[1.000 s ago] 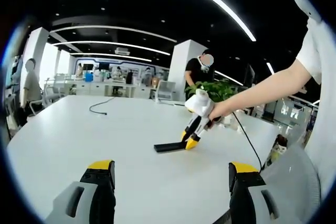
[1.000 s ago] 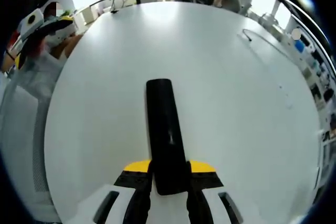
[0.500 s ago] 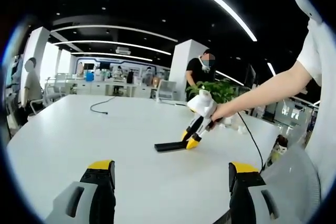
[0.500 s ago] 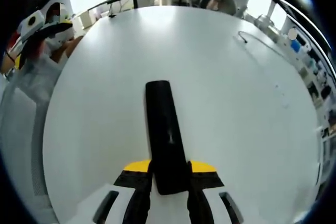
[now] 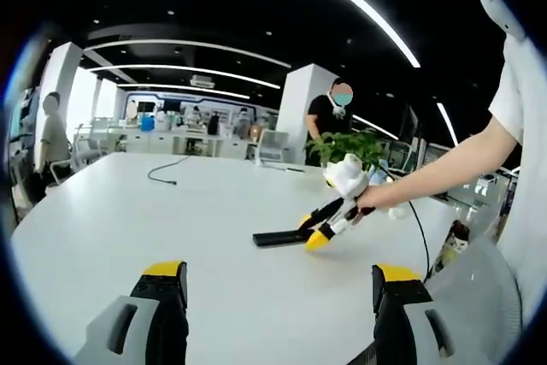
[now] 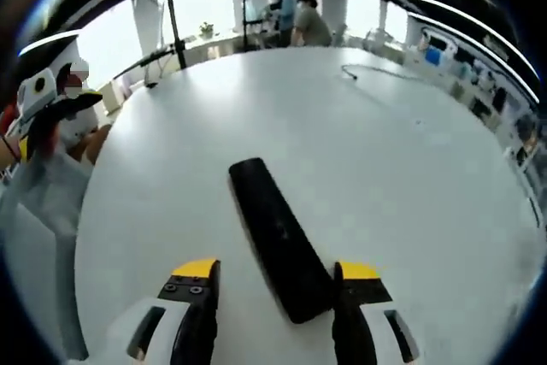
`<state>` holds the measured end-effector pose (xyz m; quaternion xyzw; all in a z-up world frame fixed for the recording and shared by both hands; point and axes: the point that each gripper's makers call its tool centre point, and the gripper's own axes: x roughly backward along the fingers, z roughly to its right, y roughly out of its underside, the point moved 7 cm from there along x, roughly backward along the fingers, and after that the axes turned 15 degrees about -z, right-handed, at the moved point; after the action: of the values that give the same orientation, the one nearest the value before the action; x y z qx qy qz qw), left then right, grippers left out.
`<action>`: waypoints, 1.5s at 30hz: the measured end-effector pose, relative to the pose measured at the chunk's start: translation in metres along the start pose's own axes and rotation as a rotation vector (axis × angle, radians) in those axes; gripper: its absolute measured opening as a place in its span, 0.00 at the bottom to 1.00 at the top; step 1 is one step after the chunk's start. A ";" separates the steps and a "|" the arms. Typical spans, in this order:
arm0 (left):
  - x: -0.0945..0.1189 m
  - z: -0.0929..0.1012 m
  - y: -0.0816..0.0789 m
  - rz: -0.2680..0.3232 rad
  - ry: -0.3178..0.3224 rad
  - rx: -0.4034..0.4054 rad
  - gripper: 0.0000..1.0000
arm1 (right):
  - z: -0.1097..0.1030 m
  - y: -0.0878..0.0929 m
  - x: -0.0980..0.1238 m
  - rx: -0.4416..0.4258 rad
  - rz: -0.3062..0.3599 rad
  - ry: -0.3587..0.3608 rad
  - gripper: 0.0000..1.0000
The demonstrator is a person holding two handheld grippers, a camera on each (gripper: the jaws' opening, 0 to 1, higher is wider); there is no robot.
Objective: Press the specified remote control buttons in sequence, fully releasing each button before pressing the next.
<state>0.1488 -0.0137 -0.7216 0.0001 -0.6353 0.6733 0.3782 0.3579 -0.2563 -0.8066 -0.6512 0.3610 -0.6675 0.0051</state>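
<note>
A long black remote control point(image 6: 278, 237) lies flat on the white table point(image 6: 427, 194), slanting between the jaws of my right gripper point(image 6: 275, 295). Those jaws stand open, wider than the remote, whose near end lies close to the right fingertip point(image 6: 355, 273). In the left gripper view the remote point(image 5: 275, 237) lies mid-table with the right gripper point(image 5: 314, 230), held in a hand, at its right end. My left gripper point(image 5: 278, 292) is open and holds nothing, well short of the remote. The left gripper point(image 6: 38, 100) shows at the left edge of the right gripper view.
A black cable point(image 5: 161, 179) lies on the far part of the table point(image 5: 128, 228). A potted plant point(image 5: 350, 147) and a standing person point(image 5: 329, 117) are beyond the far edge. People sit at the table's end point(image 6: 312, 25), beside a black stand point(image 6: 173, 36).
My right gripper has opened off the remote and swung lower and to the right. The remote now lies slanted between its jaws. My left gripper has stayed put.
</note>
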 end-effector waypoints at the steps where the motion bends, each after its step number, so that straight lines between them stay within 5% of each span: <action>1: 0.000 0.000 0.000 -0.002 0.000 0.000 0.93 | 0.000 0.002 0.001 -0.039 0.020 0.004 0.59; 5: 0.000 0.000 0.000 -0.004 0.001 0.000 0.93 | -0.002 0.006 0.006 -0.130 0.140 0.034 0.66; 12: 0.001 -0.003 -0.001 0.008 -0.015 0.015 0.93 | -0.008 0.013 0.018 -0.141 0.256 0.161 0.99; 17: 0.000 -0.003 0.000 0.006 -0.013 0.017 0.93 | -0.019 0.019 0.029 -0.168 0.310 0.225 0.99; 33: -0.002 -0.001 0.000 -0.006 0.000 0.007 0.92 | -0.052 0.014 0.085 -0.253 0.509 0.246 0.99; 45: -0.003 0.000 0.000 -0.008 0.006 0.009 0.92 | -0.070 0.018 0.123 -0.272 0.582 0.312 0.99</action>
<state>0.1514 -0.0150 -0.7231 0.0023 -0.6311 0.6747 0.3828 0.2693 -0.2950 -0.7013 -0.4060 0.6133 -0.6754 0.0531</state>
